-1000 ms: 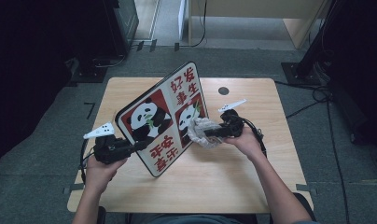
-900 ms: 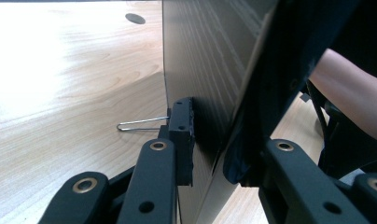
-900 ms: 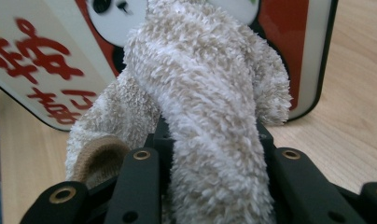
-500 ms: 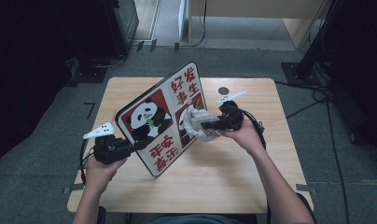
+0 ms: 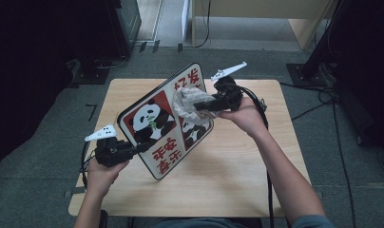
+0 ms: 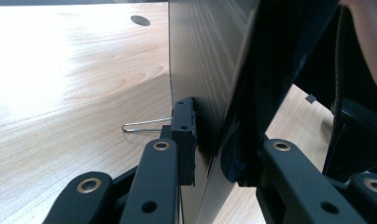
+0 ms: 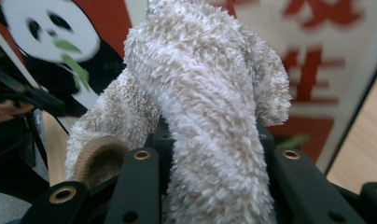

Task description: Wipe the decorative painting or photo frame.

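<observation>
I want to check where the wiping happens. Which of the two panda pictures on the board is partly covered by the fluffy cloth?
The right panda, under the fluffy beige cloth. The left panda, holding green leaves, shows whole.

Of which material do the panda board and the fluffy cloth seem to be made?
The flat panda-printed sign board looks like a thin rigid sheet, perhaps plastic or metal, with a glossy print; its smooth back mirrors the table's wood grain. The fluffy cream-white cloth seems to be terry or microfibre: its surface is dense short loops.
</observation>
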A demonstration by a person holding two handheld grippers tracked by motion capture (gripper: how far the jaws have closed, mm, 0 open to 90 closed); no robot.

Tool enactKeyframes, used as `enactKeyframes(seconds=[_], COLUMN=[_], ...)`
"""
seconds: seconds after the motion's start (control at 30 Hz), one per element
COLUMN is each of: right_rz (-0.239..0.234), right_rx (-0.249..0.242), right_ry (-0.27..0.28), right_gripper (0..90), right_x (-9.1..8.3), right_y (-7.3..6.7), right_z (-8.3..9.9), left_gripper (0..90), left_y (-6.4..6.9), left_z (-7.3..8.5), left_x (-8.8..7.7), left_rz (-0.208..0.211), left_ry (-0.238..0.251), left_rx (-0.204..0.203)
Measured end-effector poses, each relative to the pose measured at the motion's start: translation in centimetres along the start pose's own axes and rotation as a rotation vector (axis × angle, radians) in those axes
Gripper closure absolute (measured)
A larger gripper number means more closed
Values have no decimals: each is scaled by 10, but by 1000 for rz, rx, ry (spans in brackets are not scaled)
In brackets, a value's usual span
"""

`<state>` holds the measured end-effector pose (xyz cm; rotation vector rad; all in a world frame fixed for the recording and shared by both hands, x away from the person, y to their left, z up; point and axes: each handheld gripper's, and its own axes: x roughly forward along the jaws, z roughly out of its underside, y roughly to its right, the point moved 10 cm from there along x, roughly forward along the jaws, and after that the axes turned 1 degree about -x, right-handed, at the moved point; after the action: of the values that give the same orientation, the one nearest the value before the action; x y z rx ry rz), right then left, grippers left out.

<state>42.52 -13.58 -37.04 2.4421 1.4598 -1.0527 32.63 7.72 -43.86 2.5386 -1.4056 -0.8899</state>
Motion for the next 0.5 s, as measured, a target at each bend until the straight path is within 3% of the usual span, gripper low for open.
enactKeyframes(seconds=[0.27,0.5], right_rz=[3,2], right_rx=[-73,-64], right_ry=[85,79], right_gripper=[660,658], right_x=[-11,1], right_y=[-20,-20], right_z=[-52,-52], left_gripper=[752,753], left_y=[-1,-1], left_z=[0,0], left_x=[0,0], left_rz=[6,9], left_ry=[4,7], left_rx=[-7,-6])
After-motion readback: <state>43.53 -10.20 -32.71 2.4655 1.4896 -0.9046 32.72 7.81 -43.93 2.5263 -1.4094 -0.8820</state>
